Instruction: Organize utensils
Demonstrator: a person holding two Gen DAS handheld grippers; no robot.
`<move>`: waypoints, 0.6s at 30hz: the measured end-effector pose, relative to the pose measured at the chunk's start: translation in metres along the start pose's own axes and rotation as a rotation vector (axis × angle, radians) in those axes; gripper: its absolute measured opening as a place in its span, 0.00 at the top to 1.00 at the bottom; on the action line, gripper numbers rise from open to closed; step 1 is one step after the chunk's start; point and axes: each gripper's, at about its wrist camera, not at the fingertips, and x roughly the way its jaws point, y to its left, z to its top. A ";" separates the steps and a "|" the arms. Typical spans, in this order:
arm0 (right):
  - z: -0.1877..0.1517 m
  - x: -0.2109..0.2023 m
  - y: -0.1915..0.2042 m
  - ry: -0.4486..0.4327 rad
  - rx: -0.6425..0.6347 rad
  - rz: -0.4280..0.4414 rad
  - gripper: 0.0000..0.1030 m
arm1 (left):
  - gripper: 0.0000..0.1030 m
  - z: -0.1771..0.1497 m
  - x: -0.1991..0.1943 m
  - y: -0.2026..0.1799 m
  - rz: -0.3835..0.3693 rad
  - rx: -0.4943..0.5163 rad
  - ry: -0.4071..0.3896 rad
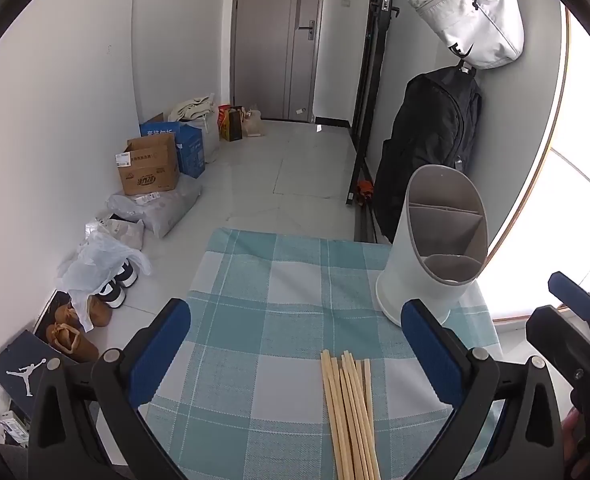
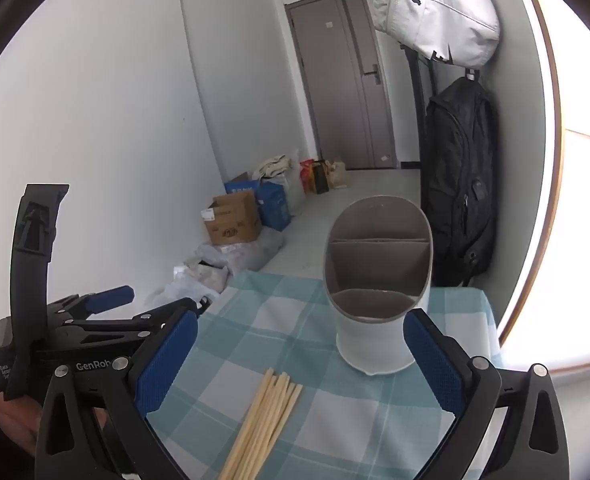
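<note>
None of the chopsticks (image 1: 349, 412) are yet stowed: the bundle is seen lying loose on the checked tablecloth (image 1: 255, 300), near the cameras, while the white divided holder (image 1: 435, 248) is stood upright at the far right, its compartments apparently bare. Both the left gripper (image 1: 299, 356) and the right gripper (image 2: 301, 360) are held released, grasping nothing. The chopsticks' near ends are cut off, and the holder's back compartments are partly hidden

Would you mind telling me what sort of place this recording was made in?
Most likely a home entryway or hallway. A grey front door stands at the far end, shoes and cardboard boxes line the wall, and a backpack hangs on a hook beside the checked-cloth table.
</note>
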 end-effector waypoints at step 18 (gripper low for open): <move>-0.003 0.001 0.001 -0.004 0.011 -0.002 0.00 | 0.01 0.000 -0.001 0.002 -0.022 -0.016 0.003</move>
